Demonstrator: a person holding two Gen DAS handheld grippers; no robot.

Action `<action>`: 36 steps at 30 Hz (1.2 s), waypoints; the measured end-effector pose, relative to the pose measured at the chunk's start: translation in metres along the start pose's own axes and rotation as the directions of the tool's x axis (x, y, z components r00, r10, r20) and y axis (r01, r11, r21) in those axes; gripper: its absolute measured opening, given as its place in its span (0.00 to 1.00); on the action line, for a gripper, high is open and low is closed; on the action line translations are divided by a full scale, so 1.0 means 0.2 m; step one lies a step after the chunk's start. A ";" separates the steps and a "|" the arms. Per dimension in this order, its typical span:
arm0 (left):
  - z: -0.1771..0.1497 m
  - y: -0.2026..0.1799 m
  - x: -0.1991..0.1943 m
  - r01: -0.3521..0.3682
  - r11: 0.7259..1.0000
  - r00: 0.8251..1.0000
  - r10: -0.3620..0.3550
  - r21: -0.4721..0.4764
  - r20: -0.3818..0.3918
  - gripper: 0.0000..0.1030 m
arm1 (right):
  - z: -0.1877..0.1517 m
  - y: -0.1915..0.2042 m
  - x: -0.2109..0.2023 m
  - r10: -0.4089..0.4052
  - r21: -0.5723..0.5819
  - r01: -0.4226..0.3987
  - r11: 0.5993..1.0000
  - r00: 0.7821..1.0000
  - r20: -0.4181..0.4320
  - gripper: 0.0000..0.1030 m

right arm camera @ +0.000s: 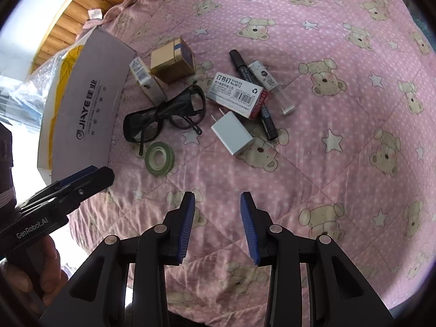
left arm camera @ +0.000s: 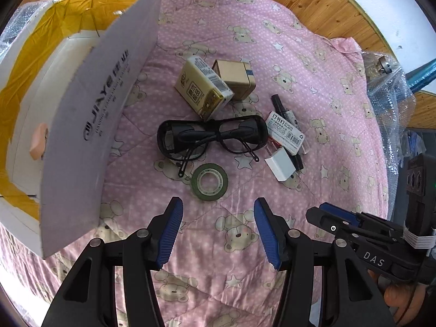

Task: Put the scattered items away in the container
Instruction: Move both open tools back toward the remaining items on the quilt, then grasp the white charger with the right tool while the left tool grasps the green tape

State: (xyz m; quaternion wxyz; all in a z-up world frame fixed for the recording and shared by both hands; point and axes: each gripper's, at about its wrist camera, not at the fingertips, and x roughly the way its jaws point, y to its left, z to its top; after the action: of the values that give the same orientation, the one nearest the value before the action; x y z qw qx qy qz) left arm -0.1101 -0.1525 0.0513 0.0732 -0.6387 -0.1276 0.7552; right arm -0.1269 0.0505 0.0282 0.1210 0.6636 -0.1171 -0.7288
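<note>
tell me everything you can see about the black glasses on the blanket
The black glasses have a glossy, plastic-looking frame with wide side shields and clear lenses. Their thin arms are folded and crossed behind the lenses. They lie on the pink bear-print blanket, between the green tape roll and the yellow box, whose corner they seem to touch. Neither gripper touches them.

Left gripper (left arm camera: 218, 230) hangs with jaws apart above the pink quilt (left arm camera: 272, 41), tape roll (left arm camera: 209, 181) just beyond at twelve o'clock, glasses (left arm camera: 211, 139) past it, cardboard box (left arm camera: 90, 103) at ten o'clock, right gripper (left arm camera: 316, 212) at three o'clock.
</note>
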 end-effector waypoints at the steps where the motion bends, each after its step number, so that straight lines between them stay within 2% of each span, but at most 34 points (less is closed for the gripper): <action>1: 0.00 -0.01 0.01 -0.003 1.000 1.000 0.003 0.000 -0.003 0.54 | 0.01 0.00 0.01 -0.001 -0.014 0.001 1.000 1.000 -0.003 0.36; 11: -0.01 0.00 0.18 -0.043 0.996 0.999 0.040 -0.079 -0.034 0.54 | 0.11 -0.04 0.14 -0.028 -0.138 0.022 0.990 0.999 -0.046 0.36; 20: 0.01 0.09 0.29 -0.033 0.981 0.999 0.028 -0.192 -0.029 0.54 | 0.22 -0.03 0.25 -0.018 -0.235 0.004 0.972 0.998 -0.056 0.36; 26: 0.03 0.12 0.37 -0.053 0.971 0.998 0.048 -0.231 -0.029 0.54 | 0.28 -0.02 0.28 -0.026 -0.271 0.013 0.963 0.999 -0.045 0.38; 32: 0.04 0.12 0.41 -0.079 0.969 0.997 0.077 -0.233 -0.016 0.54 | 0.31 -0.05 0.36 -0.039 -0.279 0.016 0.960 0.996 -0.075 0.38; 34: 0.04 0.12 0.40 -0.079 0.968 0.997 0.079 -0.238 -0.010 0.47 | 0.31 -0.04 0.36 -0.043 -0.286 0.021 0.958 0.997 -0.071 0.34; 36: 0.03 0.13 0.39 -0.077 0.967 0.997 0.078 -0.242 -0.005 0.46 | 0.32 -0.05 0.34 -0.030 -0.275 0.009 0.961 0.997 -0.072 0.33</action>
State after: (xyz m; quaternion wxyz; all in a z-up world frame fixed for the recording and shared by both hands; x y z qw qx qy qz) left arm -0.1280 -0.1573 -0.0294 -0.0351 -0.6458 -0.1939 0.7377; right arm -0.1963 0.0383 -0.0342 0.2089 0.6687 -0.0037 -0.7135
